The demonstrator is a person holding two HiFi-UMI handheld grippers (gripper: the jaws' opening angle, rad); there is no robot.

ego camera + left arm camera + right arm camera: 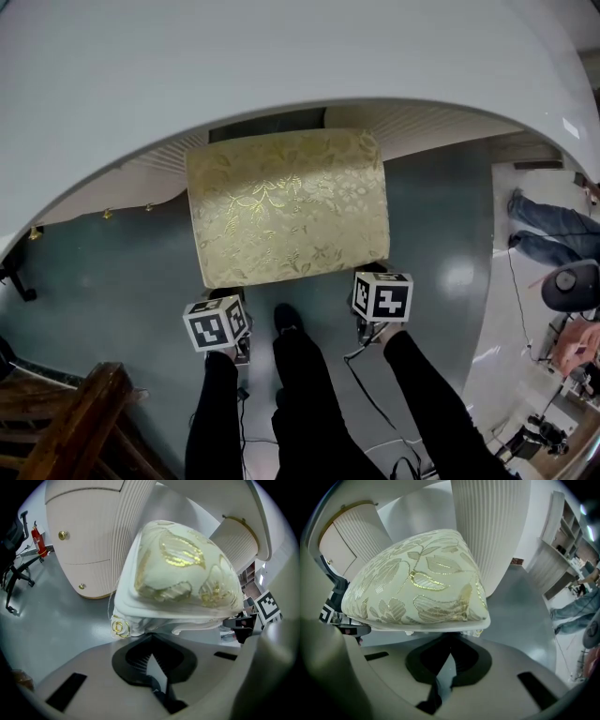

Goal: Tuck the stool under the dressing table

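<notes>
Grey floor [112, 272], stool [286, 206], left tongs [149, 639], right tongs [451, 639] clamped on near corners

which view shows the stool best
Head view: it shows the whole floral seat of the stool from above, its far edge near the rim of the dressing table. The left gripper view and right gripper view each show one near corner, close up and distorted.

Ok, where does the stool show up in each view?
Head view: stool in the centre, its far edge at the dressing table rim.
Left gripper view: stool centre-right, filling the middle.
Right gripper view: stool centre-left.
Shared landmark: the dressing table's ribbed white base behind the stool.
</notes>
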